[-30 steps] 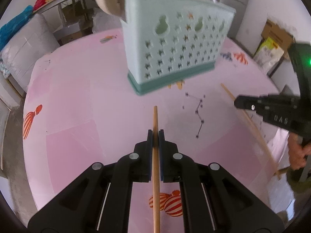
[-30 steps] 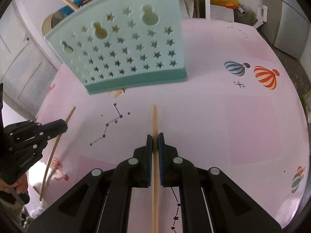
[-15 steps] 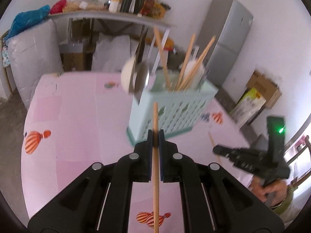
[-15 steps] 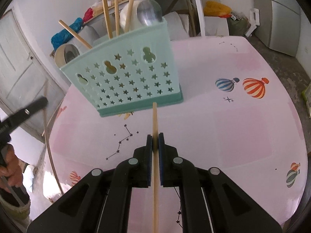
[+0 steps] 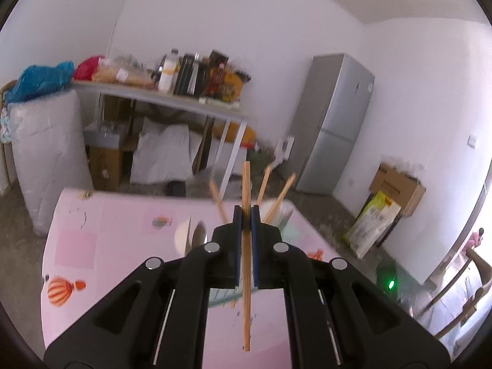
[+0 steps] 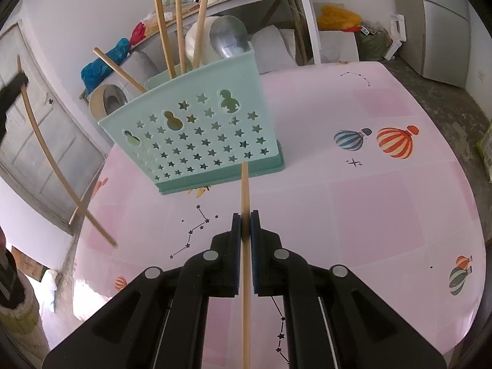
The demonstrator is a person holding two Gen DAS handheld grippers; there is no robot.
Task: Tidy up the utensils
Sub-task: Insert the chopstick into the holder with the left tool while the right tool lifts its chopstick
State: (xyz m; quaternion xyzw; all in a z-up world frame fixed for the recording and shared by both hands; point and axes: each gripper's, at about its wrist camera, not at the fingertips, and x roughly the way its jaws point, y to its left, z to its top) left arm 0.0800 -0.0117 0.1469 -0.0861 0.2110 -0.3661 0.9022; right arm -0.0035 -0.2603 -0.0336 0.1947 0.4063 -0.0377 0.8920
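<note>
The left gripper (image 5: 245, 215) is clamped on a wooden chopstick (image 5: 246, 255) that runs up between its blue pads and out past the tips, its lower end hanging free above the pink table (image 5: 101, 230). Just beyond and below those jaws sits the holder (image 5: 287, 230), almost wholly hidden behind the black fingers; only a pale green sliver, three stick ends and the blurred bowls of two spoons (image 5: 190, 238) show around them. Motion blur softens that whole middle band. A green light (image 5: 391, 284) glows low at the right of the jaws; what carries it is too dark to make out.

The right gripper (image 6: 245, 221) is likewise closed on a chopstick (image 6: 245, 261), whose far tip ends against the foot of the holder (image 6: 196, 135) as seen from this wrist; whether it touches cannot be told, and its near end is cut off by the frame. The holder stands upright on the table (image 6: 384, 215) straight ahead of the jaws, its star-punched wall facing them, with sticks (image 6: 163, 27) and spoons (image 6: 229, 37) rising from it. Far to the left of the jaws, the left gripper (image 6: 12, 89) appears only as a dark blur at the frame's edge, its chopstick (image 6: 58, 166) slanting down; a second stick (image 6: 80, 209) crosses behind it near the table edge.
</note>
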